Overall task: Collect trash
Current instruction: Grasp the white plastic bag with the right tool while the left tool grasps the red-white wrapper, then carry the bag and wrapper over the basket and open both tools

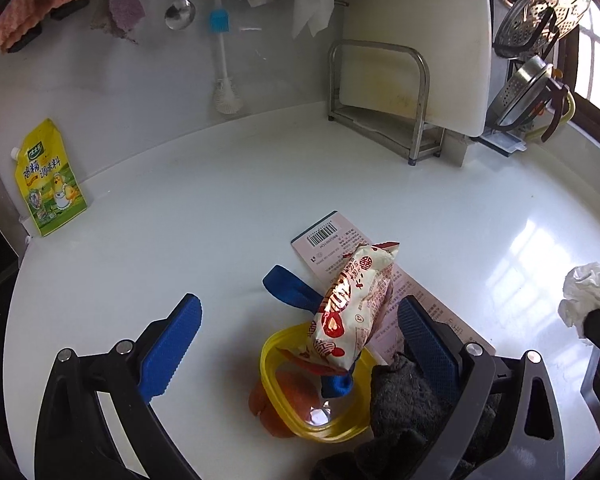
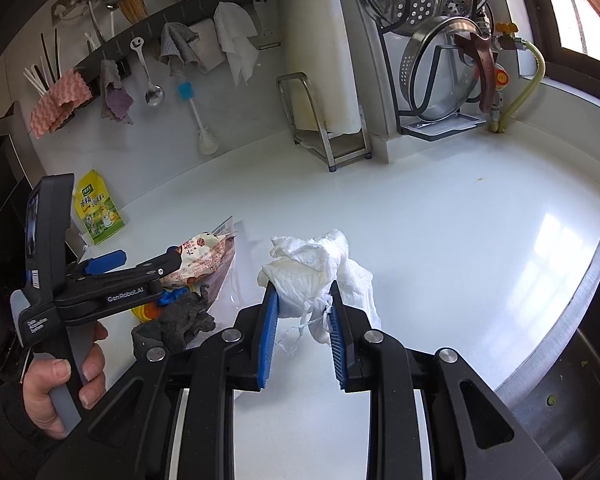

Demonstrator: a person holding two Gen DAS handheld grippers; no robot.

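My left gripper [image 1: 300,312] is open above a heap of trash on the white counter [image 1: 180,240]: a red-and-white snack wrapper [image 1: 352,304], a yellow plastic cup [image 1: 316,396], a blue strap [image 1: 288,288], a printed card [image 1: 340,248] and a grey rag [image 1: 404,404]. The wrapper stands between its fingers, touching neither pad. My right gripper [image 2: 304,300] is shut on a crumpled white tissue [image 2: 316,268] and holds it at the fingertips, right of the heap. The tissue also shows at the right edge of the left wrist view [image 1: 588,296].
A yellow seasoning pouch [image 1: 48,180] leans against the back wall at left. A metal rack [image 1: 384,100] with a white cutting board [image 1: 420,40] stands at the back. Steamer trays and pot lids [image 2: 440,40] hang at back right. A dark sink edge [image 2: 572,320] lies right.
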